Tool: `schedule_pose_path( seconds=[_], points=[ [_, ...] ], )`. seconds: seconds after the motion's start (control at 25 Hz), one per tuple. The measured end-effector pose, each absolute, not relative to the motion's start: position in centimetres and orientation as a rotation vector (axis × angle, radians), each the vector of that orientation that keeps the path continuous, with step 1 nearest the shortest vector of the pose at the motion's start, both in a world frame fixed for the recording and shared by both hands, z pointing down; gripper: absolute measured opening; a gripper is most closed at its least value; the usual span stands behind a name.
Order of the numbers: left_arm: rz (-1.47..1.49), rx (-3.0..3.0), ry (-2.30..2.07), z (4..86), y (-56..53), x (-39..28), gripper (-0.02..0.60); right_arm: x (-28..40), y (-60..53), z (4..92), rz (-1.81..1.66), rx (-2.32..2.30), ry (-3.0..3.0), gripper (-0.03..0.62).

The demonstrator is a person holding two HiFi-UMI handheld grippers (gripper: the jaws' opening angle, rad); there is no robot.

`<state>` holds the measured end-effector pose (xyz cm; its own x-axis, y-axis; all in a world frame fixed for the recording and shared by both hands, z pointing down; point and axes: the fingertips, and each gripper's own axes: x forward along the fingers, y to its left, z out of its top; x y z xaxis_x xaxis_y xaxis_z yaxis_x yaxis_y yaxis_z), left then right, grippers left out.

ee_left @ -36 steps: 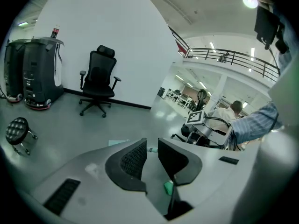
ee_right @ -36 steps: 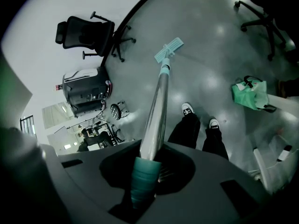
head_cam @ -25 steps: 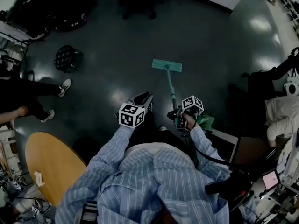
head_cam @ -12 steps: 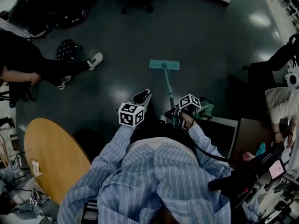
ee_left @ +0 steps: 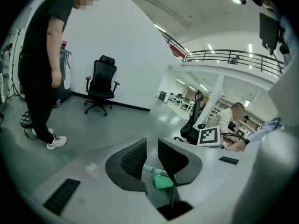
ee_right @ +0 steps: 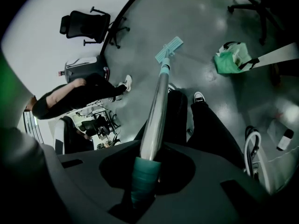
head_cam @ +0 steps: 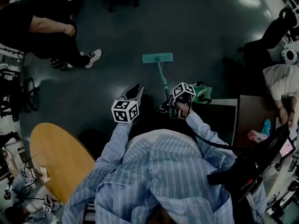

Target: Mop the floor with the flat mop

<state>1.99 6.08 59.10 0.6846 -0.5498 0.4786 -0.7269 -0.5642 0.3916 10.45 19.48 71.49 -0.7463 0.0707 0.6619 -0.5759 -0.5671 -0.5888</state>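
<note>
The flat mop has a teal head (head_cam: 157,58) lying flat on the dark floor ahead of me. Its pole (head_cam: 163,82) slopes back to my right gripper (head_cam: 167,108). In the right gripper view the gripper (ee_right: 148,164) is shut on the mop handle at its teal grip (ee_right: 142,176), and the silver pole (ee_right: 156,111) runs up to the mop head (ee_right: 168,50). My left gripper (head_cam: 136,88) hangs left of the pole, apart from it. Its jaws (ee_left: 152,155) stand a narrow gap apart with nothing between them; the pole (ee_left: 153,171) shows beyond the gap.
A person in black (head_cam: 44,29) stands at the upper left, one white shoe (head_cam: 93,57) near the mop's side. A round wooden table (head_cam: 56,162) is at the lower left. A green bag (head_cam: 202,93) and a dark cabinet (head_cam: 219,118) lie right of me. An office chair (ee_left: 100,85) stands by the wall.
The person in black has walked from the left edge to the upper left. Both grippers and the mop head sit a little higher and further left in the head view.
</note>
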Motion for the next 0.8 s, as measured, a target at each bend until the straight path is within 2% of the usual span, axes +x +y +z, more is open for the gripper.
schedule_pose_path(
  seconds=[0.8],
  points=[
    [0.454,2.342,-0.856,58.4,5.8,-1.7,0.078,5.5,20.1,70.0,2.410,0.895,-1.147,0.064]
  ],
)
